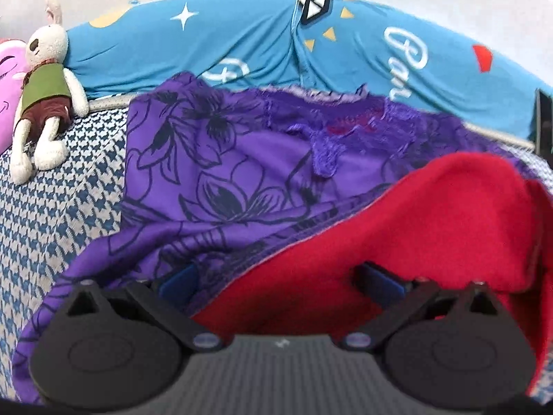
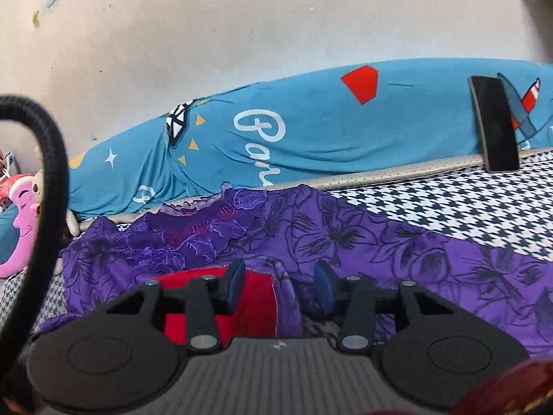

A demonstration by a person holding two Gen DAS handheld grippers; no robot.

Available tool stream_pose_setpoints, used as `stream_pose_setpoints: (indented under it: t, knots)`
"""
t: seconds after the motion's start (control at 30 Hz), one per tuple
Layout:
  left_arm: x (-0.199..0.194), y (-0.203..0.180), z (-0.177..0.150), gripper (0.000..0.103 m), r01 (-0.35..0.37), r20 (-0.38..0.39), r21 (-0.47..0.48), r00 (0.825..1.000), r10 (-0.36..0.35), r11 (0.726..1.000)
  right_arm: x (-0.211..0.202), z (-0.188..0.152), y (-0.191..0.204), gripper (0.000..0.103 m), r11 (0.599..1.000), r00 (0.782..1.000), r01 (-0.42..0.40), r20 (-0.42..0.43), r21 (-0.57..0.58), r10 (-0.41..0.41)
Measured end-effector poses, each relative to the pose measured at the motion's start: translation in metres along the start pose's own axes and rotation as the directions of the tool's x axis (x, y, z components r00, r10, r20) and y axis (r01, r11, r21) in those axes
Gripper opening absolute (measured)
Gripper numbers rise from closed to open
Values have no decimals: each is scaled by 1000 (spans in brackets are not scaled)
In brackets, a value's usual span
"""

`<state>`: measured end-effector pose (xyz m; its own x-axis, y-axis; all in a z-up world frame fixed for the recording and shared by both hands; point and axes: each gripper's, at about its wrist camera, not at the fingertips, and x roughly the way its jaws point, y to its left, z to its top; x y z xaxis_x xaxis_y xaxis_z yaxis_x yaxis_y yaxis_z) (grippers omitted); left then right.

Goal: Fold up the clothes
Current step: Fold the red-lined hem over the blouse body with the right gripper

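Gaping wide, left claw (image 1: 280, 276) and right claw (image 2: 280, 285) hover empty over purple garment (image 1: 214, 180) and red cloth (image 1: 432, 221).

The left gripper (image 1: 278, 276) has its jaws spread wide, held low and level. The right gripper (image 2: 280, 285) has its jaws partly apart, gripping nothing.
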<state>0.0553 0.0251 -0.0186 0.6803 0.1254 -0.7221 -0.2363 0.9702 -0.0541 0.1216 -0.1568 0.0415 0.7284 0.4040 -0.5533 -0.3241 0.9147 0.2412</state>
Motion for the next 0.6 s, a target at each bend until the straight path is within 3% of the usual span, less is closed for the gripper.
stream_pose_setpoints:
  t: [0.3,0.6]
  knots:
    - [-28,6,-8,103,21,31,-24,999,-21,999,-30,-29,-7,44,1000,996,0,-89,12,1]
    - [-52,28,-24,103,11,30,-103,1000,-8,995,-27,-62,-2,44,999,982,2,-187,45,6]
